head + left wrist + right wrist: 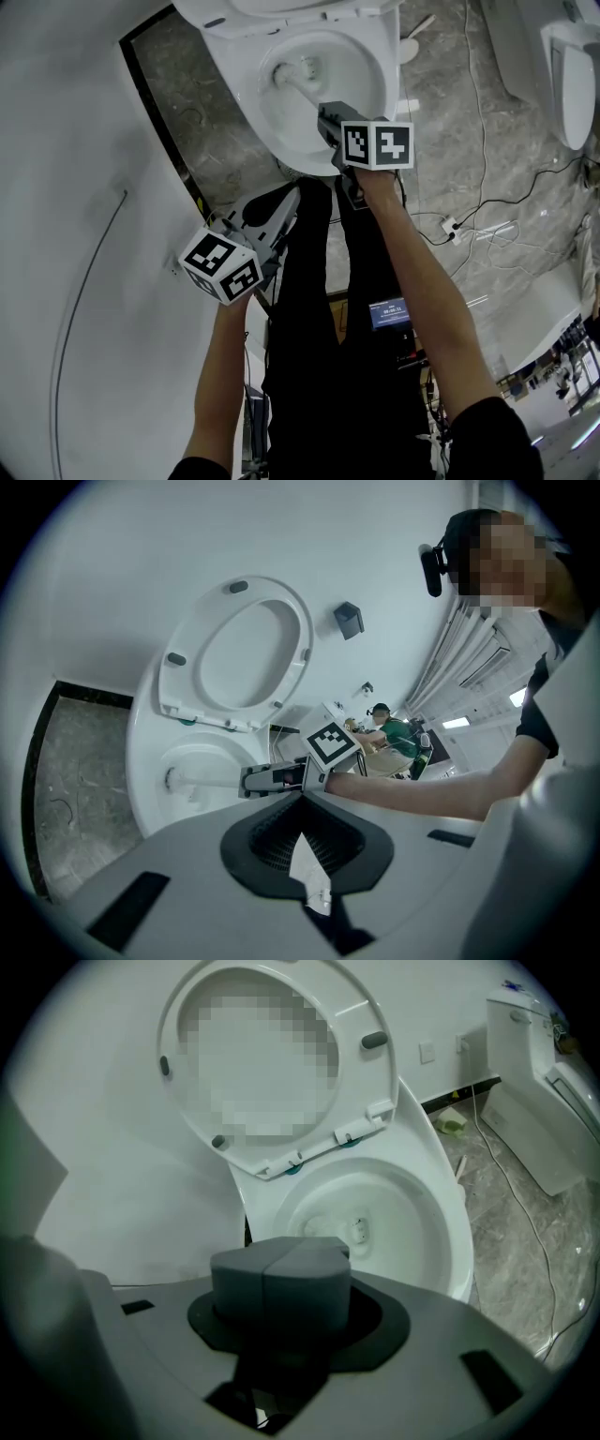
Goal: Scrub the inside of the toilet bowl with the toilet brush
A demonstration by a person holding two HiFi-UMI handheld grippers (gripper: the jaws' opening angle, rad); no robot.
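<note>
**Brush is down in the bowl, scrubbing step is on**

So the scrub itself looks like the step in hand. The right claw (326, 114) is clamped on the handle end of the toilet brush (302, 89). Its own view shows the two jaws pressed together into one grey block. The handle slants down from there, and the brush head sits low in the toilet bowl (367, 82), near the bottom and toward the back of the basin. The left gripper view shows the same thing from the side: the handle runs flat out of the claw and the head rests on the inner wall.

The left claw (289, 202) isn't doing anything. It hangs off to the side, well clear of the toilet, with its jaws spread wide and nothing gripped. There's a pale sliver in the gap, but I can't tell what it is.

The seat (295, 635) is flipped up, so the whole rim is reachable.

My guess for the next move is that it's mostly wrist work. Keep the grip tight so the thin handle doesn't twist in the jaws. Then sweep the head around the wall and work up from the bottom toward the underside of the rim, with steady pressure on the porcelain. The near wall, right under the claw, looks like the awkward bit, since the handle would need to tip steeper to reach it. There are also cables (473, 141) lying on the floor (441, 84) to the right, so watch your feet if you shift.
</note>
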